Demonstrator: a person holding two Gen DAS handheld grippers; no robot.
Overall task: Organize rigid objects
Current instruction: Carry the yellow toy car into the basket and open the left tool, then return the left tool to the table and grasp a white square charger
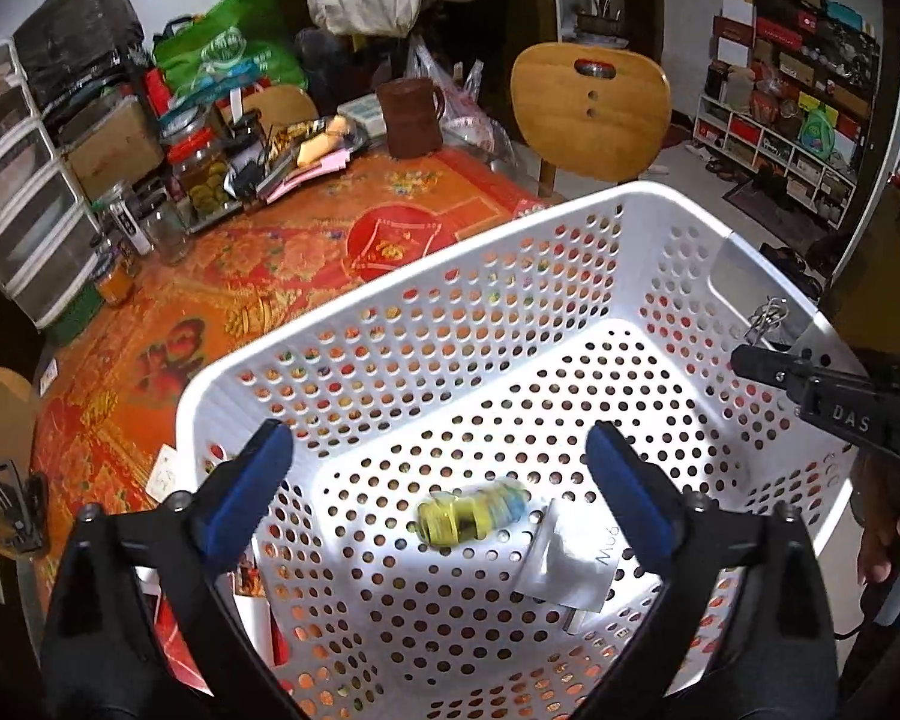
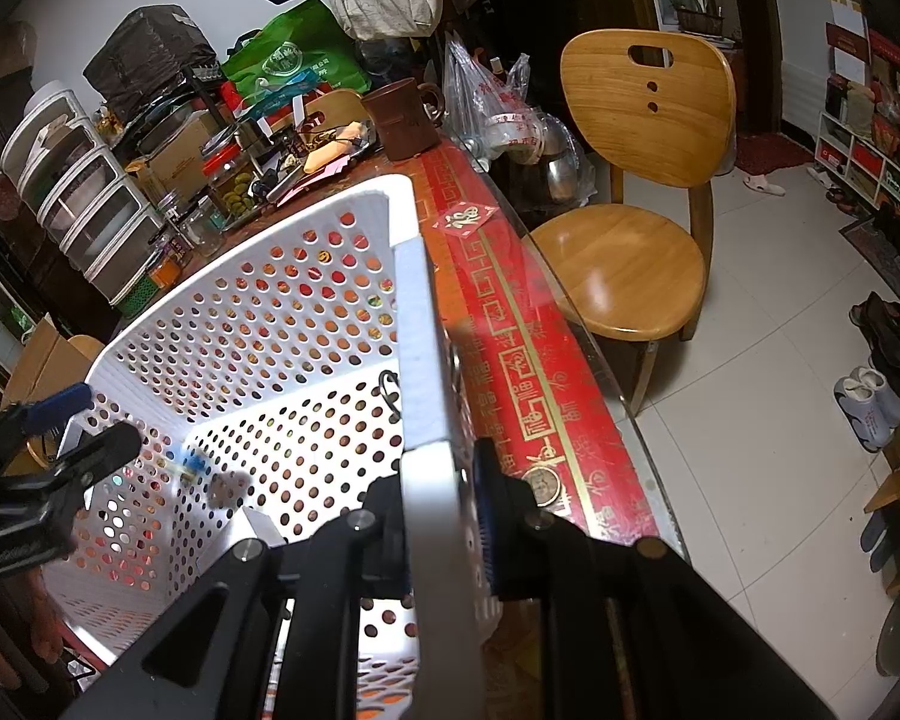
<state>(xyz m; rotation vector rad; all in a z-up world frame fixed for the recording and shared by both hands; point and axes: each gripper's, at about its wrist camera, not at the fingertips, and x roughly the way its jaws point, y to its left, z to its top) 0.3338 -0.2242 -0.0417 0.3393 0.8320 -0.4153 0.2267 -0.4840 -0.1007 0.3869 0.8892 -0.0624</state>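
- The left gripper [image 1: 438, 450] hangs over the white perforated basket [image 1: 390, 312], its blue pads spread wide with nothing between them.
- A small yellow object [image 1: 468, 513], blurred, lies on the basket floor below those pads, just beside a silver packet [image 1: 570, 564].
- The right gripper [image 2: 444, 516] is clenched on the basket's side wall, at the rim.
- The basket sits on a red and gold tablecloth [image 1: 258, 276], near a wooden chair [image 2: 630, 180].

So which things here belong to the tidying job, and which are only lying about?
Job: white perforated plastic basket; blurred yellow-green bottle and silver foil pouch inside it; left gripper; right gripper.

Lying about: brown ceramic mug; wooden chair; green bag.
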